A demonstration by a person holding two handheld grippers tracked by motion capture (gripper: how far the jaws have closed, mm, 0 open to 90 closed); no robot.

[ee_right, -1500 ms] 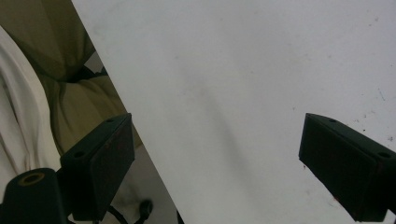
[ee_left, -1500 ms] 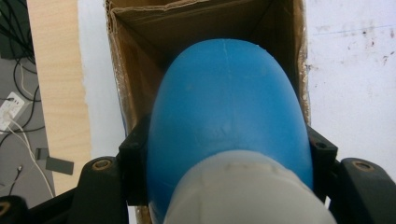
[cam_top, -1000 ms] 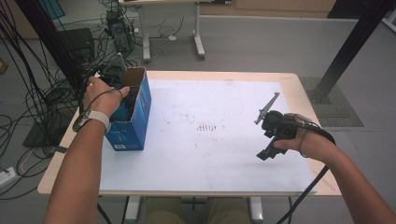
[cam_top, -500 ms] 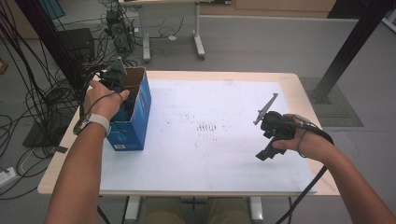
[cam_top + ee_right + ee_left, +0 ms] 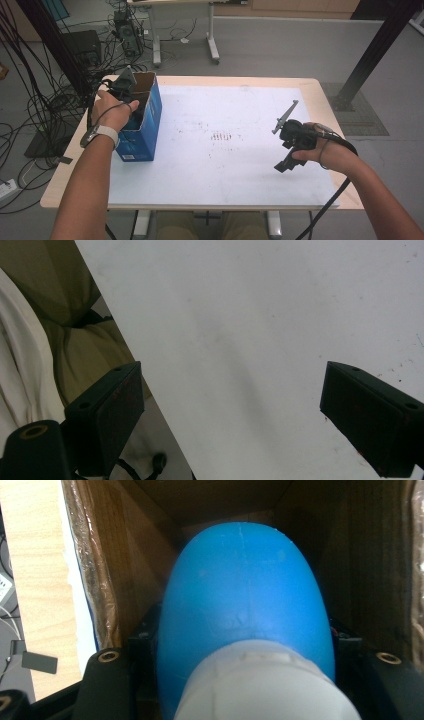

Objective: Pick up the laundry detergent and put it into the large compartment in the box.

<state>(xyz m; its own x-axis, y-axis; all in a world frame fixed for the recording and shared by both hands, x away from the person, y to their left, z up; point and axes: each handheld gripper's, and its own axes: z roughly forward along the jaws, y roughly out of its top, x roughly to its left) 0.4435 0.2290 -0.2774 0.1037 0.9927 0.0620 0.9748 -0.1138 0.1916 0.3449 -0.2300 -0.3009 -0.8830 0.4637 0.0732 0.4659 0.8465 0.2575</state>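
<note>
While the left gripper (image 5: 131,100) reaches down into the open top of the tall blue cardboard box (image 5: 142,131), its jaws are clenched on a smooth blue rounded object with a white end (image 5: 245,610), which sits between the brown inner walls of that box. That box stands upright at the table's left edge, on the left border of the white sheet covering the tabletop (image 5: 220,165), with the far left corner of the light wooden table (image 5: 330,95) just behind it. Room inside the box is tight: cardboard walls close on both sides of the held object. Well apart, the right gripper (image 5: 235,410) hangs near the right edge of the sheet, its jaws spread wide with nothing between them and bare sheet beneath. Between box and right gripper the sheet lies open, marked with faint dark specks near its middle. Beyond the table, grey floor carries tangled black cables (image 5: 45,110) at the left and a black slanted post (image 5: 375,55) at the right
</note>
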